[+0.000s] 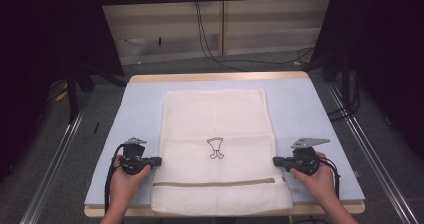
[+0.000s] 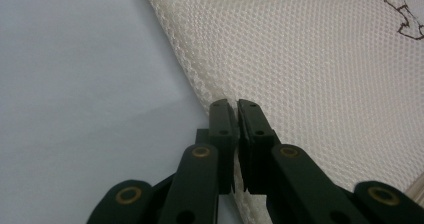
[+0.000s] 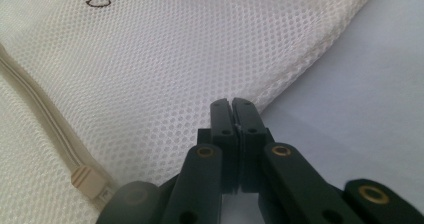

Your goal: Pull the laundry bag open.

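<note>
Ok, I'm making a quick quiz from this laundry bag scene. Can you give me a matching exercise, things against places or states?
Things:
1. left gripper
2. right gripper
3. zipper
4. black drawing

Places or states:
A. runs across the mesh bag near its front edge
B. shut on the bag's left edge
C. middle of the bag
D. shut on the bag's right edge

Pairs: 1-B, 2-D, 3-A, 4-C

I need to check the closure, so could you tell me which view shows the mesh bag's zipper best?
The high view: the zipper runs its whole length across the mesh bag. The right gripper view catches one end with the pull; the left gripper view a sliver at its corner.
</note>
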Action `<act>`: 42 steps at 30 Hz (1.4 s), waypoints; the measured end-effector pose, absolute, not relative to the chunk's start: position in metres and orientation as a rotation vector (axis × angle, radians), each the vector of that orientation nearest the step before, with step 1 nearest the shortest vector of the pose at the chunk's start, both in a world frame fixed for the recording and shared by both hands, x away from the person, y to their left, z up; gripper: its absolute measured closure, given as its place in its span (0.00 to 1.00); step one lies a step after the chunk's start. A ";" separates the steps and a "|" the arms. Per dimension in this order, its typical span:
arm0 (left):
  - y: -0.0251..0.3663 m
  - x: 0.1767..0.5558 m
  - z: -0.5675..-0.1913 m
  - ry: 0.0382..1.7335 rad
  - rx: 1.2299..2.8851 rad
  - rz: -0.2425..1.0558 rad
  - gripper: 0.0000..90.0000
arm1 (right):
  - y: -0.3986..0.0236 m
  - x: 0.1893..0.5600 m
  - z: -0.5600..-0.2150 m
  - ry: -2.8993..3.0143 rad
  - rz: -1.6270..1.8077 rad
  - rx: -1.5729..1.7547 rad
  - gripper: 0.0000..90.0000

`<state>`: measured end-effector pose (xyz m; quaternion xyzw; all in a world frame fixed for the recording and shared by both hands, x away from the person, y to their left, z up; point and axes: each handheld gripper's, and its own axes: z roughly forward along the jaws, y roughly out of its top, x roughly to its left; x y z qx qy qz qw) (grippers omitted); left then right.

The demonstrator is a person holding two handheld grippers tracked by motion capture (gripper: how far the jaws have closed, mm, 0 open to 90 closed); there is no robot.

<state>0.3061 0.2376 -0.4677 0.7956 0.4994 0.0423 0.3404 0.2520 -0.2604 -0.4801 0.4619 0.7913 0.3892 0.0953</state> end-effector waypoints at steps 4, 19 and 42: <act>0.239 0.317 -0.467 1.313 2.021 0.125 0.96 | -0.260 0.260 -0.479 2.304 1.165 1.356 0.99; 0.244 0.335 -0.466 1.326 2.012 0.156 0.96 | -0.254 0.273 -0.478 2.297 1.147 1.338 0.99; 0.233 0.324 -0.452 1.249 2.026 0.186 0.64 | -0.261 0.259 -0.469 2.207 1.201 1.279 0.94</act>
